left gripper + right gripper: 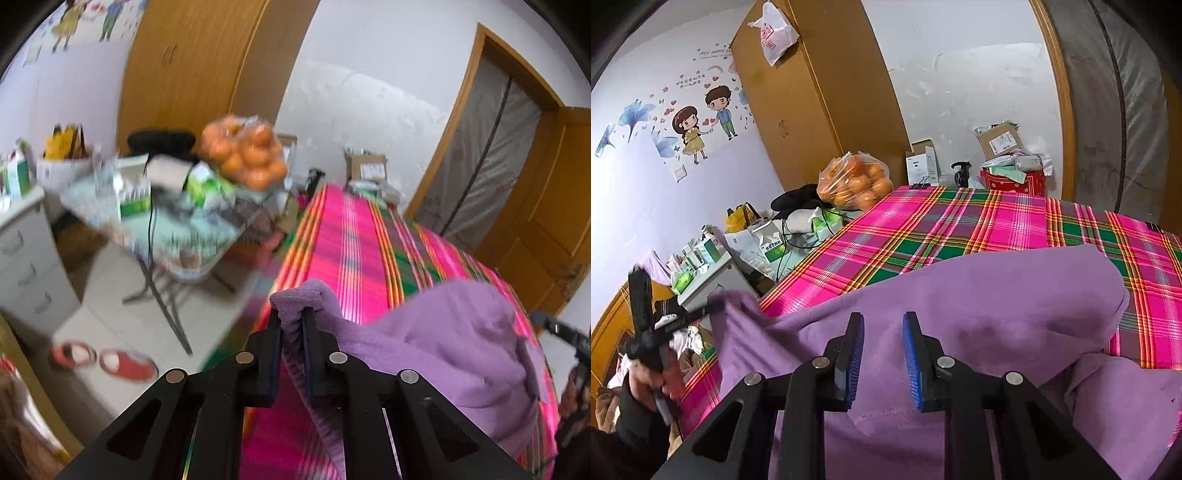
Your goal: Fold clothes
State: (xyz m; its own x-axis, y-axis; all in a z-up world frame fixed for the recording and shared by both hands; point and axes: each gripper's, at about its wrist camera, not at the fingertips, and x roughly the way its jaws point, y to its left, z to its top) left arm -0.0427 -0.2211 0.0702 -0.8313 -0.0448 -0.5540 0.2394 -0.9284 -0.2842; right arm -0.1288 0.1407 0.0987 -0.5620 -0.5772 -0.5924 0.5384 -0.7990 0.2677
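The left gripper (291, 325) pinches a raised corner of the purple garment (443, 343), which lies heaped on the plaid worktop (960, 221). The right gripper (882, 321) hovers with fingers apart directly over the garment's middle, the cloth stretching leftward to the held corner.

Each claw (291, 317) is matte black with round silver screws. The right claw (882, 321) has ribbed blue pads (913, 363). A dark sleeve (631, 417) shows.
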